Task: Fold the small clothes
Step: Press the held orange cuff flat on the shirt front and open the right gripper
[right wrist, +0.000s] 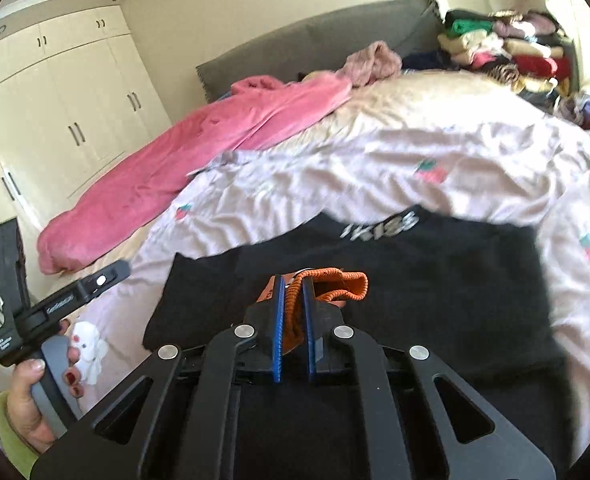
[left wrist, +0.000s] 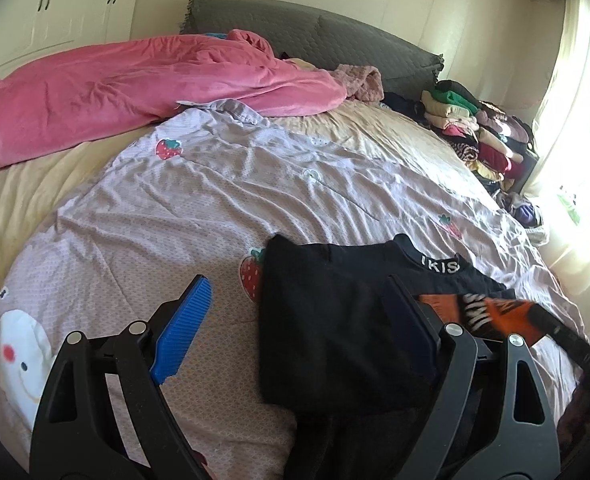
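A small black garment [left wrist: 335,320] with a white lettered neckband and an orange print lies on the pale strawberry quilt [left wrist: 215,200]. My left gripper [left wrist: 299,316] is open, its fingers spread over the garment's left edge, nothing between them. In the right wrist view my right gripper [right wrist: 293,284] is shut on the garment's orange ribbed cuff [right wrist: 335,282], held above the black garment [right wrist: 435,280]. The left gripper's body [right wrist: 55,304], held in a hand, shows at the far left of the right wrist view.
A pink blanket [left wrist: 135,88] lies bunched across the far side of the bed. A pile of folded clothes [left wrist: 479,132] sits at the far right by the grey headboard [left wrist: 315,36]. White wardrobes [right wrist: 55,112] stand beyond the bed. A bright window is at the right.
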### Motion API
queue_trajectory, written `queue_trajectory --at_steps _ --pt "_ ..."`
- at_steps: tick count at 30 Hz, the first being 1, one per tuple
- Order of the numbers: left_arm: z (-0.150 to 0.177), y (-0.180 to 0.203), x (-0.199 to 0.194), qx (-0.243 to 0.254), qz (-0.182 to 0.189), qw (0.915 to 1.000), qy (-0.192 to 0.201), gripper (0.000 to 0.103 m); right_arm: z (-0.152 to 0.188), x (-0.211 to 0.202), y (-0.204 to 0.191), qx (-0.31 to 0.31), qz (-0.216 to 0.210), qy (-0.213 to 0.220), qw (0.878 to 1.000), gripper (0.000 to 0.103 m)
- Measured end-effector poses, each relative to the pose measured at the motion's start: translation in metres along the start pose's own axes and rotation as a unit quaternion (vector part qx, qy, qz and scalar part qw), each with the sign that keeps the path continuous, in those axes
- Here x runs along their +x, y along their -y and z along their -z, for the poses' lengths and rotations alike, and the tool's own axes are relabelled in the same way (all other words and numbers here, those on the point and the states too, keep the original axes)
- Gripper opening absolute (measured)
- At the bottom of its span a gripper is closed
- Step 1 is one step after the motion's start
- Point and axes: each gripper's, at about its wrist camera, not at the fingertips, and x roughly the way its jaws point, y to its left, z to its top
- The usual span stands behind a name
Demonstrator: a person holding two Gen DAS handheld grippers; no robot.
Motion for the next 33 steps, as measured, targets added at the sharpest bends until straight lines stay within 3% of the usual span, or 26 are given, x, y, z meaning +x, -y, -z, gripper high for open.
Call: queue_trajectory --at_steps 8,18,22,25,27,33 --pt "0.001 -0.001 0.002 0.002 -0.002 1.0000 -0.004 0.080 -0.008 -0.021 0.056 -0.004 0.089 0.026 0.996 0.007" --pt "0.013 0.023 0.019 0.044 -0.011 0.9989 -0.011 0.080 0.008 -0.024 0.088 0.002 0.121 0.019 0.992 0.003" --pt "0.022 0.041 0.030 0.068 0.000 0.9975 -0.020 0.072 0.017 -0.021 0.094 0.003 0.149 0.002 0.989 0.004" --pt "0.030 0.055 0.040 0.092 0.005 0.9953 -0.030 0.068 0.022 -0.020 0.106 0.022 0.155 -0.008 0.988 0.012" --pt "0.035 0.061 0.046 0.097 0.010 0.9944 -0.039 0.066 0.025 -0.015 0.113 0.028 0.161 -0.023 0.986 0.023" --pt "0.050 0.076 0.068 0.129 0.021 0.9888 -0.073 0.062 0.032 0.009 0.130 0.044 0.157 -0.070 0.984 0.031"
